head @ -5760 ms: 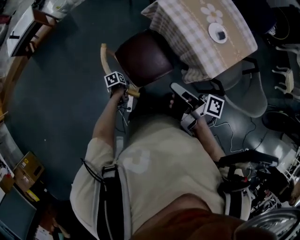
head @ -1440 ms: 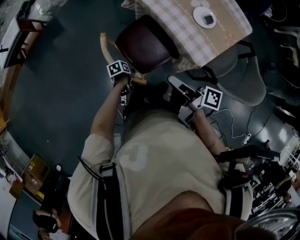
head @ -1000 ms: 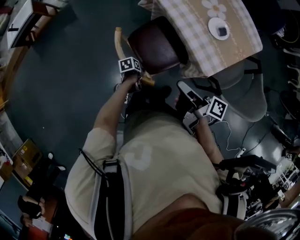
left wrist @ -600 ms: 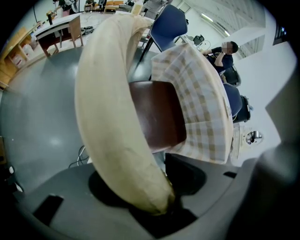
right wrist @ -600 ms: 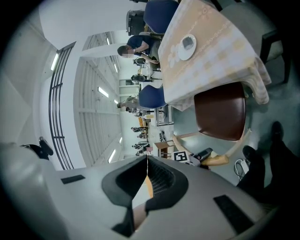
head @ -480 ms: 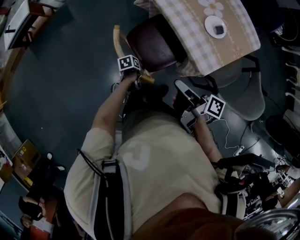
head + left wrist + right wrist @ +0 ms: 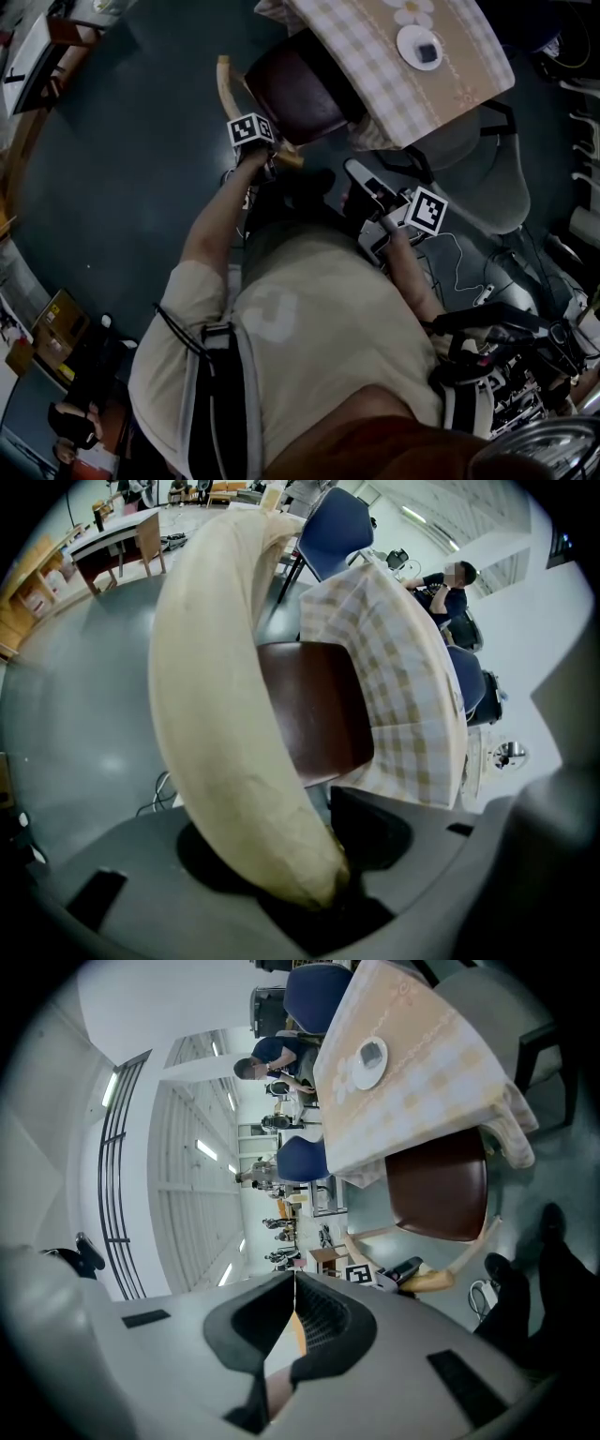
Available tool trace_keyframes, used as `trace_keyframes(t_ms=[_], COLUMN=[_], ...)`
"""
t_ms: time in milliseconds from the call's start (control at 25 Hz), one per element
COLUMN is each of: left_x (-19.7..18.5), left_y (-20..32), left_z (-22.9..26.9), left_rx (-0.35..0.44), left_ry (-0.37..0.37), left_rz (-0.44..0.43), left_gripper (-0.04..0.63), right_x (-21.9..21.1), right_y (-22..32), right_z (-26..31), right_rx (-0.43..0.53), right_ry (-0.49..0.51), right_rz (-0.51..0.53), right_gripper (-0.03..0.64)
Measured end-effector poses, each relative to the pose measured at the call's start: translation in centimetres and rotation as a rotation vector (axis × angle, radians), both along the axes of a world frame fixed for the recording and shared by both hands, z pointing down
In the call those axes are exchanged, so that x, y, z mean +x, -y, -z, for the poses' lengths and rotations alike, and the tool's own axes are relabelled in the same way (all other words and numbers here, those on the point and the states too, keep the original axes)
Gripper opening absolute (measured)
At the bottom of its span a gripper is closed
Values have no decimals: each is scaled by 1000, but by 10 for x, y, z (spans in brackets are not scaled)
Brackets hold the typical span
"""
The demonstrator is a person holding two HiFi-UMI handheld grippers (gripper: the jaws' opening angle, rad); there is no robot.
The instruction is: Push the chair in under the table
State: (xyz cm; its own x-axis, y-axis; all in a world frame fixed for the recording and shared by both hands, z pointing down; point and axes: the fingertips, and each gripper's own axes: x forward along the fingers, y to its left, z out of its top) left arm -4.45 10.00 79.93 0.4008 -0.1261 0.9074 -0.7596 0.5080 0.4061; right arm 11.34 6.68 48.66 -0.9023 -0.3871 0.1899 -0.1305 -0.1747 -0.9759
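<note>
The chair has a dark maroon seat [image 7: 292,89] and a curved pale wooden backrest [image 7: 225,80]. In the head view its seat lies partly beneath the checked tablecloth of the table [image 7: 450,70], which carries a white plate [image 7: 419,43]. My left gripper [image 7: 255,150] is shut on the near end of the backrest [image 7: 225,696], which fills the left gripper view with the seat [image 7: 314,714] behind it. My right gripper [image 7: 352,172] hangs shut and empty to the right of the chair, touching nothing. Its own view shows the seat [image 7: 441,1194] under the table [image 7: 412,1082].
A grey chair [image 7: 492,192] stands right of the table, with cables [image 7: 469,277] on the floor by it. Wooden furniture [image 7: 33,89] lines the left edge. Blue chairs [image 7: 337,522] and seated people are beyond the table. The person's dark shoe [image 7: 309,183] is near the chair.
Since the earliest frame the seat has slid farther under the tablecloth, the left gripper going with the backrest. Over the last second only the view sways; both grippers hold their places.
</note>
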Motion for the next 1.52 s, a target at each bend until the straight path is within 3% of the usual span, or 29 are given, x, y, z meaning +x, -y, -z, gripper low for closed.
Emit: trace_keyframes(t_ms=[480, 560, 640, 960, 1520], left_x=[12, 10, 7, 0, -1], left_y=[12, 12, 14, 25, 28], left_z=[-1, -2, -4, -3, -4], left_rx=[10, -6, -25, -13, -12], left_ry=[-2, -6, -28, -69, -43], left_rz=[8, 64, 176, 480, 515], left_gripper=[229, 220, 170, 163, 166], right_x=[13, 14, 15, 22, 22], right_y=[2, 2, 3, 3, -8], right_z=[-4, -4, -4, -4, -9], right_rx=[0, 3, 3, -5, -18], right_ry=[-6, -6, -6, -12, -31], right_rz=[-23, -22, -25, -32, -4], right_gripper=[12, 12, 12, 12, 12])
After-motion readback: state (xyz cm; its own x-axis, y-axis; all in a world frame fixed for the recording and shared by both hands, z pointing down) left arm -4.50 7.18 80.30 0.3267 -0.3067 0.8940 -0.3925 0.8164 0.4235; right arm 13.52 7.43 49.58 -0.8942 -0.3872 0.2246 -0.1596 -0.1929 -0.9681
